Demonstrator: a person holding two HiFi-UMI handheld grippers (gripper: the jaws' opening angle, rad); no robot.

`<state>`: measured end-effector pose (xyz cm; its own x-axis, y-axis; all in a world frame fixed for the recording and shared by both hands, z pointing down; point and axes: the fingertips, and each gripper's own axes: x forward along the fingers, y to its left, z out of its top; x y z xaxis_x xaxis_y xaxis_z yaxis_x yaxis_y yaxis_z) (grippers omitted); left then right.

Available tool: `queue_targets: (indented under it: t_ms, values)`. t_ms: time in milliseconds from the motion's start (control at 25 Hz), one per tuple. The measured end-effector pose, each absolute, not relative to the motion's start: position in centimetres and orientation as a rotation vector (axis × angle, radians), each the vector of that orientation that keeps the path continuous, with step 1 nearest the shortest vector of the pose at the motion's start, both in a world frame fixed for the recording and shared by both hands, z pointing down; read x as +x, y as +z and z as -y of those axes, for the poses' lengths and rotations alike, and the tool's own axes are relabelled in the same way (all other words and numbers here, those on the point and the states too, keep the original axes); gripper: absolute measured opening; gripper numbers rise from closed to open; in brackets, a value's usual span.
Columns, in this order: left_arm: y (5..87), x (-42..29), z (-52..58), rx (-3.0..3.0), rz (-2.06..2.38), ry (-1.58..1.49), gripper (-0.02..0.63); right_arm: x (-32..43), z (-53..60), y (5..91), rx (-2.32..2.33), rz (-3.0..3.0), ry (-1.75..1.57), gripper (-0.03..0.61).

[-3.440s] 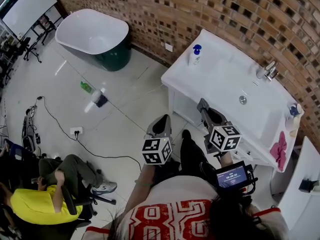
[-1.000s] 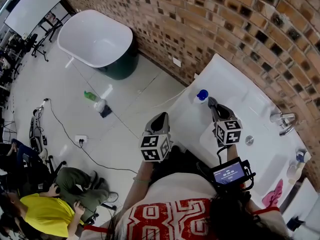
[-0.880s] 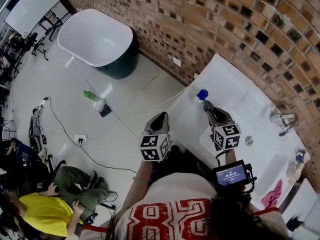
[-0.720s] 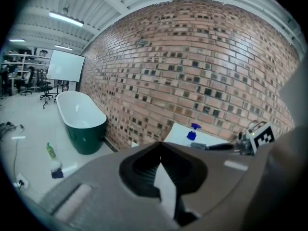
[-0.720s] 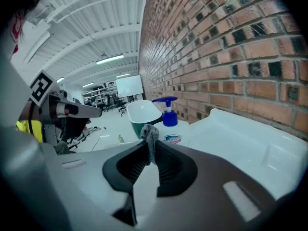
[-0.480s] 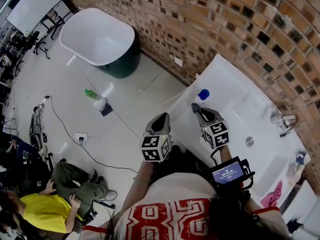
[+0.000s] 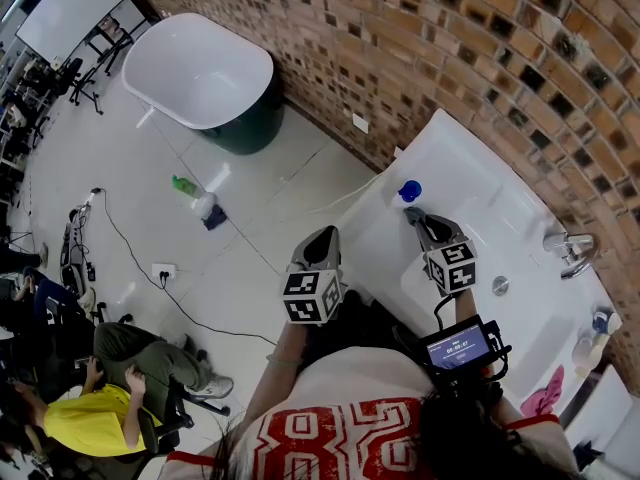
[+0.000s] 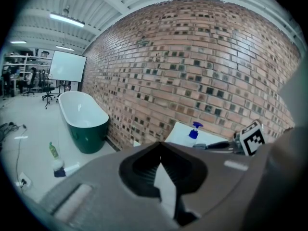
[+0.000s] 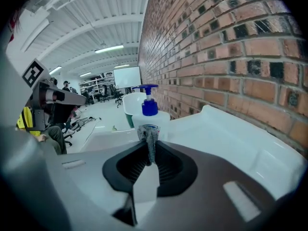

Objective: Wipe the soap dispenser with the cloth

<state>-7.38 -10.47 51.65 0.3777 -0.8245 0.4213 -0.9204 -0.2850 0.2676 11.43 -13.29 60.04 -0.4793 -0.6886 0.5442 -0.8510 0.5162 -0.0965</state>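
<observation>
Right tongs (image 9: 149, 146) clench a grey cloth (image 9: 148, 137), held just before the soap dispenser (image 9: 148, 110) that stands on the white bench (image 7: 470, 183). Left tongs (image 8: 161, 160) are clenched empty, well apart from the dispenser

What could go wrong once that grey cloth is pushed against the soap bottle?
1. The soap dispenser stands near the edge of the white counter, and the left hand-held gripper is not steadying it. A firm push might tip it or slide it off.
2. The right hand-held gripper pinches only a narrow fold of grey cloth, so its hard tips could knock the bottle.
</observation>
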Motion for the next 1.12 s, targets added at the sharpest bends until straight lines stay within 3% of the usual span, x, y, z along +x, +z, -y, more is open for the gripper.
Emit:
queue_targets:
  t_ms: [480, 1120]
  values:
    - [51.8, -7.0, 10.6, 2.187, 1.491, 0.294, 0.003, 14.6, 14.9, 61.6, 1.328, 2.248, 0.540, 0.048]
    - [51.8, -3.1, 9.9, 2.291, 1.373, 0.355, 0.003, 6.8, 12.1, 62.5, 1.108, 2.369, 0.579, 0.048]
